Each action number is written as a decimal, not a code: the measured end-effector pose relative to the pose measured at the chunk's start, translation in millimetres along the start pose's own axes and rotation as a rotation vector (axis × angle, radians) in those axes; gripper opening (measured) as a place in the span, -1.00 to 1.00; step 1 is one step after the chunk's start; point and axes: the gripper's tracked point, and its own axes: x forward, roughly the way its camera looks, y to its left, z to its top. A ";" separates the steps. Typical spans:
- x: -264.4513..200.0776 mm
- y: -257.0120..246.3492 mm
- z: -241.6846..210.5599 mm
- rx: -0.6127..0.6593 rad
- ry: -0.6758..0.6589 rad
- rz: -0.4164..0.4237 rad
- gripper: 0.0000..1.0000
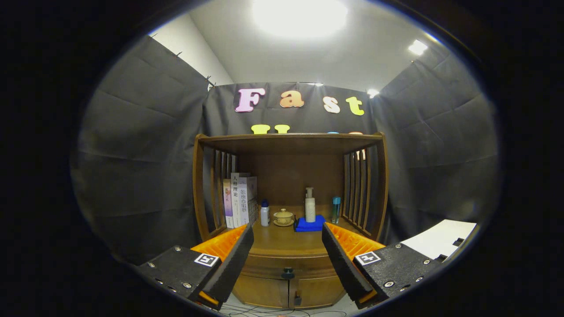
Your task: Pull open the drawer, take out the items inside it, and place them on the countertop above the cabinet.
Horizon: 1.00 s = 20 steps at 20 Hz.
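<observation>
A wooden cabinet (288,281) stands ahead of me with a shut drawer (269,265) under its countertop (286,242). A small dark knob (287,273) sits on the drawer front, between my fingers and some way beyond them. My gripper (287,246) is open, with nothing between its fingers, and hangs in front of the cabinet at about countertop height. The drawer's contents are hidden.
On the countertop stand several books (240,199), a small white bottle (265,213), a lidded cup on a saucer (283,217), a pump bottle (310,206) on a blue block (310,225) and a blue tube (336,209). A slatted shelf frame (364,189) encloses them. White table (440,240) at right.
</observation>
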 end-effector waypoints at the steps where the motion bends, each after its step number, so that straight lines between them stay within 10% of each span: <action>1: 7.3 1.2 -7.3 -0.011 0.004 -0.005 0.92; 20: 92.2 4.9 -172.3 -0.048 0.132 -0.043 0.93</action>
